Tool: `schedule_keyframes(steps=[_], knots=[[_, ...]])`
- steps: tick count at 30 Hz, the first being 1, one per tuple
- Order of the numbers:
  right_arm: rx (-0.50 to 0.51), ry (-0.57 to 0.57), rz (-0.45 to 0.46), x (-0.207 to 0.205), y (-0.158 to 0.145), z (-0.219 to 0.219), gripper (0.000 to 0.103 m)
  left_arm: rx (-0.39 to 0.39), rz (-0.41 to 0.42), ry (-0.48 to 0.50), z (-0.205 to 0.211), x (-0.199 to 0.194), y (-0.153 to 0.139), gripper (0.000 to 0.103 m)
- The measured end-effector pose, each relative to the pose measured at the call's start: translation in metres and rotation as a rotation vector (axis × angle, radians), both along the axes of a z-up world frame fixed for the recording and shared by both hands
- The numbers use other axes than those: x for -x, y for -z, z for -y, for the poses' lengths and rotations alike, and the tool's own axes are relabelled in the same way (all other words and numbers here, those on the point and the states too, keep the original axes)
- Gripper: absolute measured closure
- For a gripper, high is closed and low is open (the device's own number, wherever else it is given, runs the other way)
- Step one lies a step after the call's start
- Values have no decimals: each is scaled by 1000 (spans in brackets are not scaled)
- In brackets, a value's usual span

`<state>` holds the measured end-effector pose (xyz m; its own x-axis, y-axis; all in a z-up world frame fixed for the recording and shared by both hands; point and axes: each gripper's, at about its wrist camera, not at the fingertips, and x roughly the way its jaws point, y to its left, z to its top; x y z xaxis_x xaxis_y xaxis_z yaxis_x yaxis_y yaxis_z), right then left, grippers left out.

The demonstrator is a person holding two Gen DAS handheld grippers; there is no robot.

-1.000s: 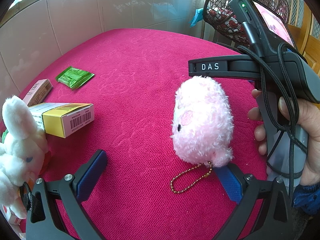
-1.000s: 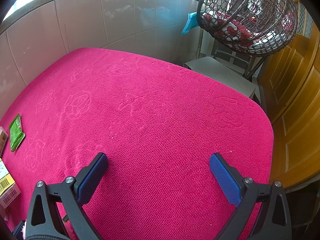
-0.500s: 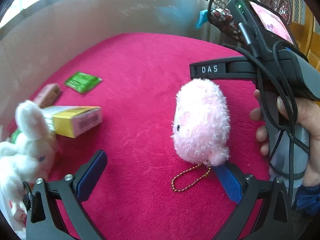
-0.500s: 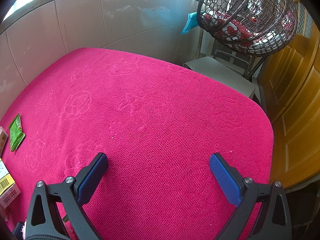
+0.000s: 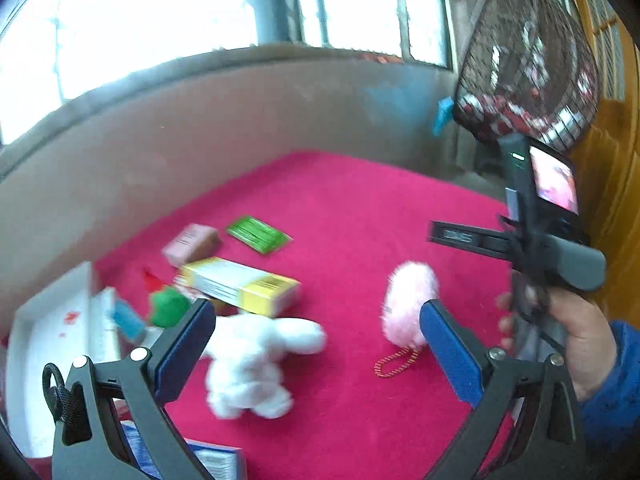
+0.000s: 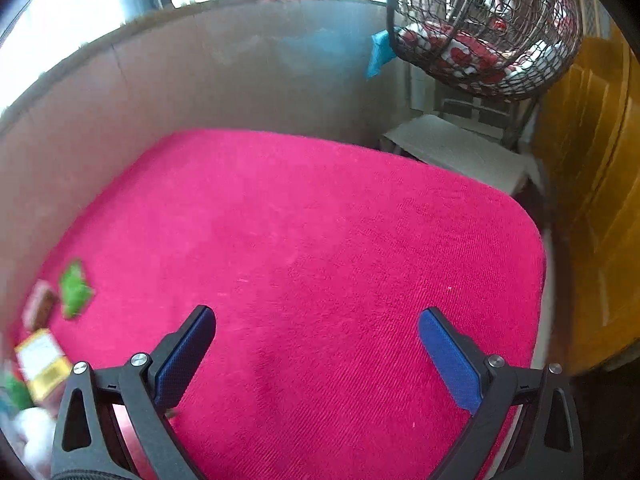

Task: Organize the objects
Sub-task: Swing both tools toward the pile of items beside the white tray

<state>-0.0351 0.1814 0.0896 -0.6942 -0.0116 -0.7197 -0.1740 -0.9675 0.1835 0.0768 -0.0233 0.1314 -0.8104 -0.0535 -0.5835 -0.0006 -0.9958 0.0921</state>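
Observation:
My left gripper (image 5: 318, 334) is open and empty, raised above the pink cloth (image 5: 360, 216). A white plush rabbit (image 5: 256, 356) lies between its fingers, below them. A pink plush keychain (image 5: 406, 304) with a gold chain lies just beyond the right finger. A yellow-and-white box (image 5: 244, 286), a pink box (image 5: 192, 244) and a green packet (image 5: 258, 234) lie farther back left. My right gripper (image 6: 318, 340) is open and empty over bare pink cloth (image 6: 320, 220); the boxes (image 6: 42, 364) and green packet (image 6: 74, 290) show at its far left.
A white tray (image 5: 48, 320) sits at the left edge, with a green item (image 5: 168, 306) beside it. A blue-and-white box (image 5: 208, 460) lies under the left gripper. A wire hanging chair (image 6: 480, 24) and a wooden door (image 6: 592, 200) stand to the right. A tiled wall bounds the back.
Both grippers have pulled back and up, so the views are wider. The left view swung left: the rabbit now lies between its fingers and the pink plush looks farther away.

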Motion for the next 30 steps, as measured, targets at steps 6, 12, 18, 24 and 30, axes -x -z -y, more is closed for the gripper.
schedule_keyframes(steps=[6,12,18,24,30], knots=[[263,-109,-319,-43,-79,-15,0,-102,-214,-184,69,-48,-55,1],[292,-308,-582,-86,-133,2,0,-204,-324,-338,158,-107,-83,1],[337,-515,-387,-72,-95,42,0,-236,-154,-393,198,-132,-40,0],[264,-534,-229,-59,-42,58,0,-156,68,-277,188,-136,29,0],[262,-537,-167,-54,-24,42,0,-225,208,-150,188,-119,65,0]])
